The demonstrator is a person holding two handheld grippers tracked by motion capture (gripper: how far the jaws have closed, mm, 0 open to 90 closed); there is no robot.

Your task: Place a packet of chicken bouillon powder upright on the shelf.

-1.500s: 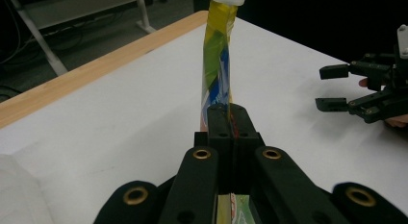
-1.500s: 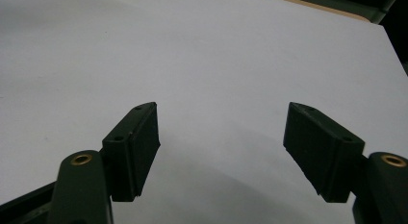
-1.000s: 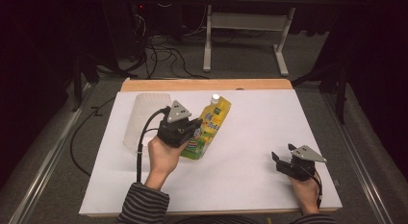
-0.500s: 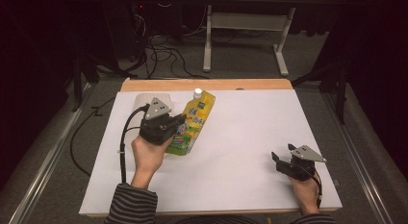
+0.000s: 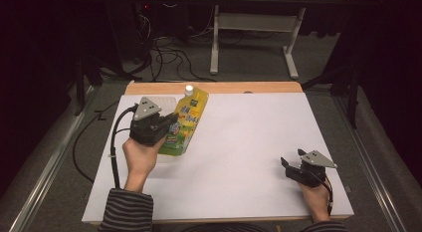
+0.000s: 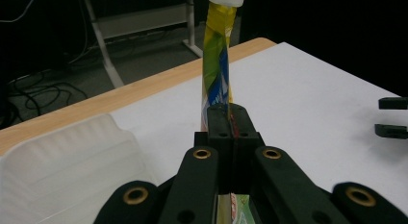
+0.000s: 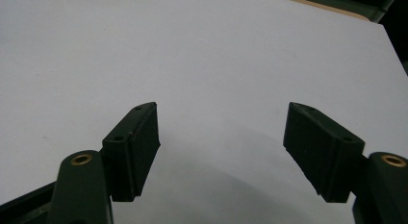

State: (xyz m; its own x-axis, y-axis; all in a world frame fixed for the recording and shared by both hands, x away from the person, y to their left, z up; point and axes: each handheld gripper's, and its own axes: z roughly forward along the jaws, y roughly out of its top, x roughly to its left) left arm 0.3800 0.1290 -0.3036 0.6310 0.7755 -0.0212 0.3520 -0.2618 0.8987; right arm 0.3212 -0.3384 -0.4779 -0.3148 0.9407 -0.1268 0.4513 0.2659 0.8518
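**Desk:** What did the high view show, widest first?

**Photographer:** A table [image 5: 239, 142] under a white sheet, with a clear tray [image 5: 164, 101] at its far left. The pouch [image 5: 186, 123], yellow-green with a white cap [image 5: 188, 88], hung tilted above the sheet just beside that tray, cap pointing away from the person. The left gripper [image 5: 166, 127] was pinching it low on its body; in the left gripper view the jaws were pressed tight on the pouch's [image 6: 216, 75] thin edge.

**Desk:** And the other hand?

**Photographer:** The right gripper [image 5: 291, 165] rested near the right front corner, well apart from the pouch. Its own view showed the jaws spread wide over bare sheet, holding nothing.

**Desk:** How would the step be done well, judging from that?

**Photographer:** It looked like a carry toward the tray [image 6: 67, 161]. The grip sat low and the pouch was soft, so the capped end could sag or swing. A steady pinch, a slow pass over the tray's rim, and letting go only once the pouch lay inside would have served best.
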